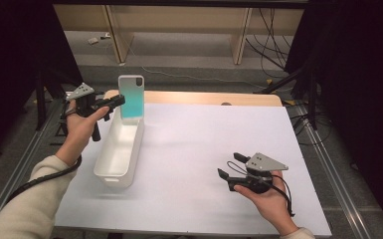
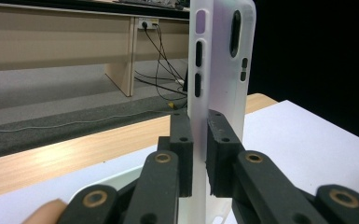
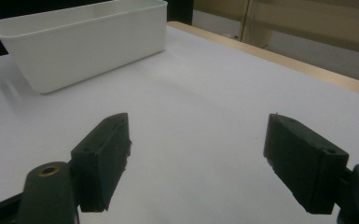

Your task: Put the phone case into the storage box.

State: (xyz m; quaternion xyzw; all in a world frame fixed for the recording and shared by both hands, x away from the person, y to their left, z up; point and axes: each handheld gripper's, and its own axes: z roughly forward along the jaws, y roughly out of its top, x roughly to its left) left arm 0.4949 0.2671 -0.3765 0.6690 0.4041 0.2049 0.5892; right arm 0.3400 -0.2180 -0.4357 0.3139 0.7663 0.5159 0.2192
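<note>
High view: the left hand-held gripper (image 1: 115,101), at the upper left of the frame, holds a phone case (image 1: 131,96) upright over the far end of a long white bin (image 1: 121,149). The case's teal side faces the camera and its camera cut-out is at the top corner. Its lower edge sits at or just above the bin's far rim; I cannot tell whether it touches.

Progress, as a judgement: the pick-up is done, since the case is lifted and carried to the bin. Lowering, release and withdrawal are left, so the work is past halfway but not complete. No other item shows inside the bin.

Left gripper view: the two jaws are clamped on the phone case (image 2: 217,65) from both sides, low on its body, pads flat against the white shell. The case stands vertical at centre frame, side-button slots towards the left. A curved white rim shows at the bottom, below the jaws.

Right gripper view: the right hand-held gripper (image 3: 198,161) is spread wide and carries nothing, jaws at lower left and lower right above the bare white desk (image 3: 205,93). The white bin (image 3: 84,42) lies at upper left, well apart.

High view again: the right hand-held gripper (image 1: 227,165) rests low at lower right, idle.
</note>
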